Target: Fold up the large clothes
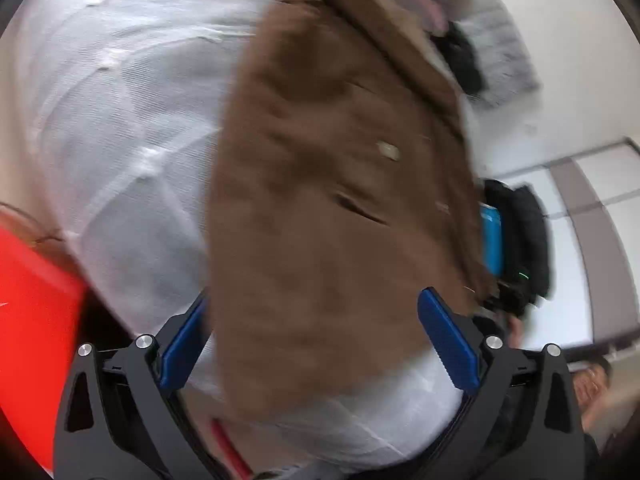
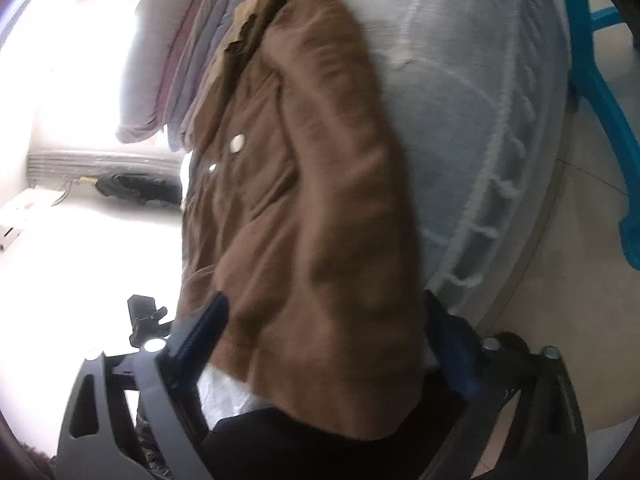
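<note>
A brown fleece jacket [image 1: 320, 160] with pale snap buttons [image 1: 388, 151] lies on a white mesh-covered surface [image 1: 120, 100]. My left gripper [image 1: 316, 320] hangs low over the jacket's near end. Its blue-padded fingers [image 1: 448, 344] stand wide apart with the brown cloth between them, and the pads show no squeeze. In the right wrist view, a thick fold of the jacket [image 2: 320, 160] fills the gap of my right gripper [image 2: 324, 320]. That gripper's jaws are wide, and the fold spills over its right finger. Both views are blurred.
A red object [image 1: 32, 300] sits at the left edge. A black bag with a blue panel [image 1: 516, 240] lies beyond the jacket, near a person [image 1: 592, 388]. A stack of folded clothes [image 2: 192, 60] lies at the far end, and a blue plastic frame [image 2: 600, 100] stands at the right.
</note>
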### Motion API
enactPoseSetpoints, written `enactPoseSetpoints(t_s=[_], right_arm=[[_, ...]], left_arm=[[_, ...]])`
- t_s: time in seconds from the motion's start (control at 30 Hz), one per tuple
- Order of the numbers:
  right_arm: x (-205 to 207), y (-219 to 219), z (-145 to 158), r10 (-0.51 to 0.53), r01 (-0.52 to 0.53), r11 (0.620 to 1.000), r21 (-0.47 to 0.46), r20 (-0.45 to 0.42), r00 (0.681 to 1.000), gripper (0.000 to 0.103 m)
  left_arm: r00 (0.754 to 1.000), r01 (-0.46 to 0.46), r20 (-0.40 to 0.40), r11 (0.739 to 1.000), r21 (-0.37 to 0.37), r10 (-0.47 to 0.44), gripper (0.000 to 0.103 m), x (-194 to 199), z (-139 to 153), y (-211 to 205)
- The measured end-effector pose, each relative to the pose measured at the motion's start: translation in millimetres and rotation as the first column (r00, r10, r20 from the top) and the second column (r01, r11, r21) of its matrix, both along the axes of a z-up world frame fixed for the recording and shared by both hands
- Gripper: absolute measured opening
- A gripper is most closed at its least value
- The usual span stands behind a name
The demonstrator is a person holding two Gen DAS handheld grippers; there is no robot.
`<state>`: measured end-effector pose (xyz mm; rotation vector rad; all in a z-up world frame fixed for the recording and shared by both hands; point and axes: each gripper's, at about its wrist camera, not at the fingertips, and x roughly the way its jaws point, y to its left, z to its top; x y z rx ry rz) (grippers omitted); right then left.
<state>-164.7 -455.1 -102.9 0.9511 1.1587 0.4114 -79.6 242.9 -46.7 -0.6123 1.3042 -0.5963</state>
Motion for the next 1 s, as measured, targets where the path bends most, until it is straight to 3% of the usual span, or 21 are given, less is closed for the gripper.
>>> enactPoseSetpoints(t_s=[0.03,0.1,0.17,0.2,0.23,0.27,0.3,0.4,0.5,0.53,0.57,0.6,0.63,0.67,0.73,0.8,0.83,0.87,1.0], right_arm=[[0.2,1.3,3.4,0.000,0.000,1.000,-0.010,0.005,1.000,0.080],[1.2,2.6,8.6,-0.009,0.009,1.000,-0.005,0.021,1.000,0.068],[0.3,0.9,8.2,-0.026,0.026,1.000,0.006,0.026,0.999,0.046],[-0.7,-0.9,7.8,-0.030,0.030,1.000,0.006,0.029,0.999,0.040],[-2.1,-2.4,7.1,-0.039,0.038,0.999,0.012,0.038,0.999,0.027],[-3.2,-3.2,6.6,-0.043,0.042,0.999,0.025,0.041,0.998,0.025],[-3.9,-3.3,9.7,-0.044,0.042,0.999,0.027,0.046,0.998,0.023],[-9.2,-7.5,20.2,-0.033,0.029,0.999,0.046,0.080,0.996,0.020],[-4.0,-7.7,26.2,-0.005,-0.003,0.997,0.078,0.101,0.995,0.020],[-0.8,-7.3,24.3,-0.004,-0.003,0.997,0.081,0.092,0.996,0.030],[2.7,-8.2,20.1,-0.015,0.009,0.996,0.085,0.073,0.997,0.050],[5.3,-7.0,16.9,-0.015,0.009,0.995,0.096,0.061,0.998,0.061],[8.4,-5.2,12.9,-0.011,0.005,0.994,0.112,0.061,0.998,0.070],[10.4,-3.9,10.1,-0.019,0.011,0.993,0.116,0.068,0.998,0.070],[11.8,-2.0,6.8,-0.030,0.019,0.991,0.130,0.077,0.997,0.071],[10.3,0.6,10.9,-0.030,0.021,0.996,0.085,0.105,0.994,0.054],[9.0,0.4,11.5,-0.035,0.027,0.997,0.071,0.105,0.994,0.017],[6.6,-2.5,11.1,-0.051,0.040,0.995,0.096,0.108,0.993,0.014],[-0.4,0.0,27.8,-0.063,0.051,0.996,0.076,0.164,0.984,0.012]], left_arm=[[1.000,0.004,0.016,1.000,-0.010,-0.004,0.092,-2.3,2.6,-2.8],[1.000,-0.002,0.028,0.999,0.052,0.001,0.077,-2.3,2.4,-8.2],[0.999,-0.030,0.016,0.993,0.112,0.028,0.062,-0.4,-4.2,-9.7],[0.999,-0.041,0.019,0.991,0.131,0.039,0.050,-0.1,-4.9,-9.3],[0.998,-0.052,0.024,0.986,0.157,0.049,0.035,-0.5,-5.0,-8.3],[0.997,-0.070,0.025,0.985,0.158,0.067,0.021,-0.9,-5.0,-5.2],[0.997,-0.078,0.029,0.989,0.128,0.074,0.017,-2.3,-5.3,-2.4],[0.995,-0.066,0.084,0.993,0.096,0.058,0.015,-6.6,4.8,-6.3],[0.998,-0.039,0.058,0.993,0.109,0.033,0.016,-2.8,-0.7,-14.6],[0.999,-0.033,0.028,0.994,0.108,0.031,0.019,0.4,-6.2,-16.5],[0.999,-0.035,0.004,0.995,0.097,0.035,0.026,3.6,-11.9,-16.9],[0.999,-0.033,-0.008,0.997,0.071,0.033,0.031,3.6,-14.9,-13.4],[1.000,-0.026,-0.014,0.999,0.030,0.027,0.042,4.0,-16.1,-12.2],[1.000,-0.018,-0.013,1.000,-0.001,0.018,0.051,4.0,-16.8,-12.3],[1.000,-0.002,-0.005,1.000,-0.006,0.002,0.054,4.8,-18.1,-17.3],[1.000,-0.001,0.003,1.000,0.018,0.001,0.053,5.1,-16.9,-24.3],[1.000,-0.002,0.012,0.999,0.040,0.002,0.038,4.5,-15.7,-28.1],[1.000,-0.009,0.028,0.993,0.114,0.006,0.022,2.4,-14.3,-29.2],[0.996,-0.053,0.075,0.988,0.142,0.043,0.013,-3.1,-5.1,-32.2]])
